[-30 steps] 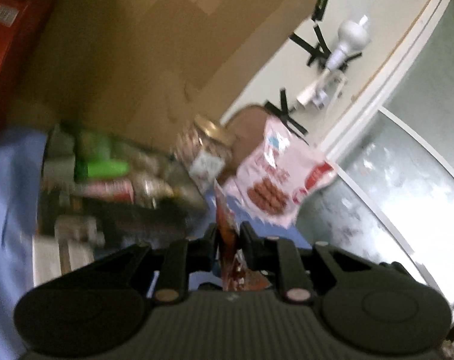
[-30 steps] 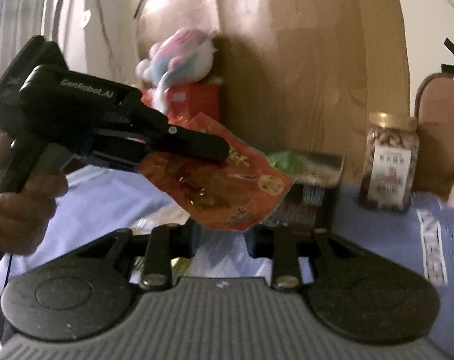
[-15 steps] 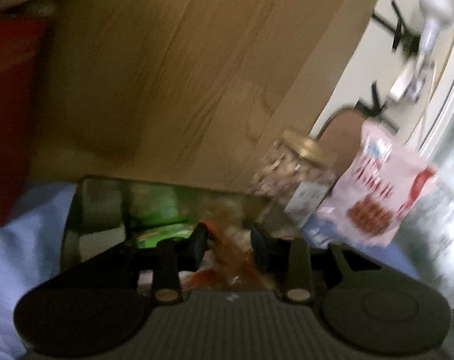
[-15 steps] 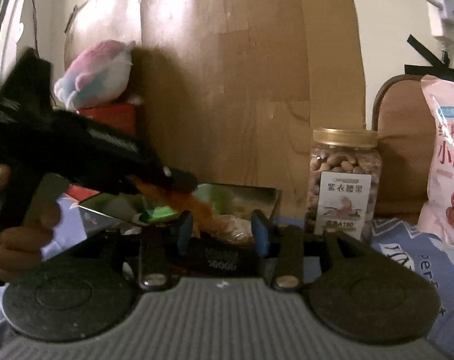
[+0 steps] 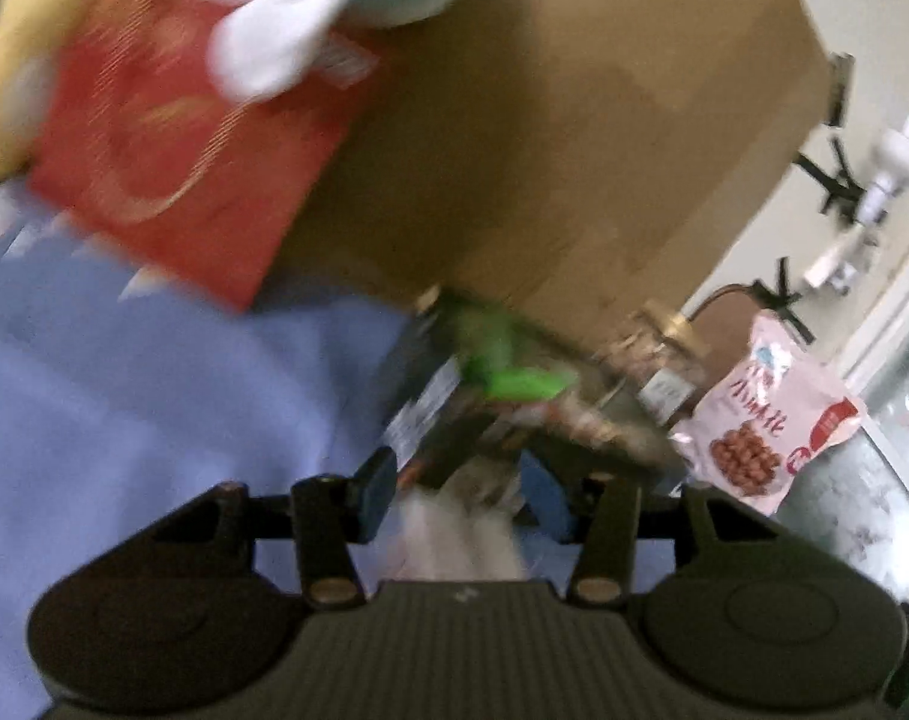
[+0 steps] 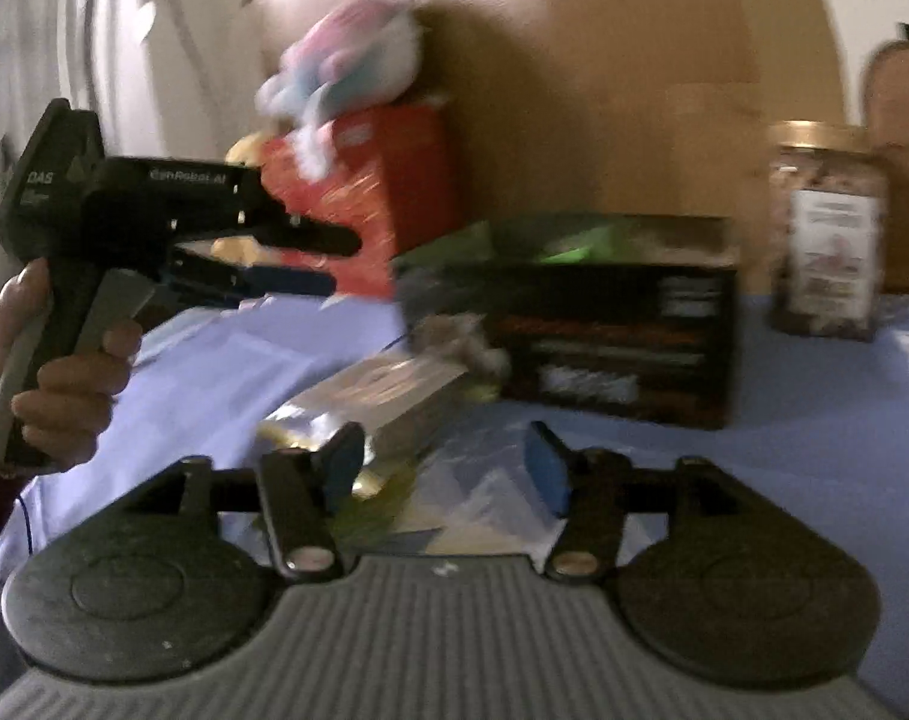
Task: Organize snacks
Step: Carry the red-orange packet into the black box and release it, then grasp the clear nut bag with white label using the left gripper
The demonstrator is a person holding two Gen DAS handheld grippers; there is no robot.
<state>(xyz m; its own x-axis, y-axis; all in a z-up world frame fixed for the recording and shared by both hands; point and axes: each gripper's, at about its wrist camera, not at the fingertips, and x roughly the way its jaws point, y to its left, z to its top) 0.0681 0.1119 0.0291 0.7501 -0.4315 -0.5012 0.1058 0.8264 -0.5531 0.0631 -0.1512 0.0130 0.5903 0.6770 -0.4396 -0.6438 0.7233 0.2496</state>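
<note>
A dark snack box [image 6: 604,324] stands on the blue cloth, with green and other packets inside; it also shows, blurred, in the left wrist view [image 5: 454,396]. My left gripper [image 5: 463,489] is open and empty, seen from the side in the right wrist view [image 6: 328,258], held left of the box. My right gripper [image 6: 442,468] is open and empty, low over a shiny foil packet [image 6: 364,396] and clear wrappers [image 6: 478,498] in front of the box.
A nut jar [image 6: 826,234] stands right of the box. A pink snack bag [image 5: 760,414] leans at the far right. A red box [image 5: 172,138] with a plush toy [image 6: 346,66] on top stands left. A wooden board [image 5: 544,150] is behind.
The left gripper let go of the orange-red snack bag at the box, opened, and pulled back to the left. The right gripper swung left and down toward the loose packets.
</note>
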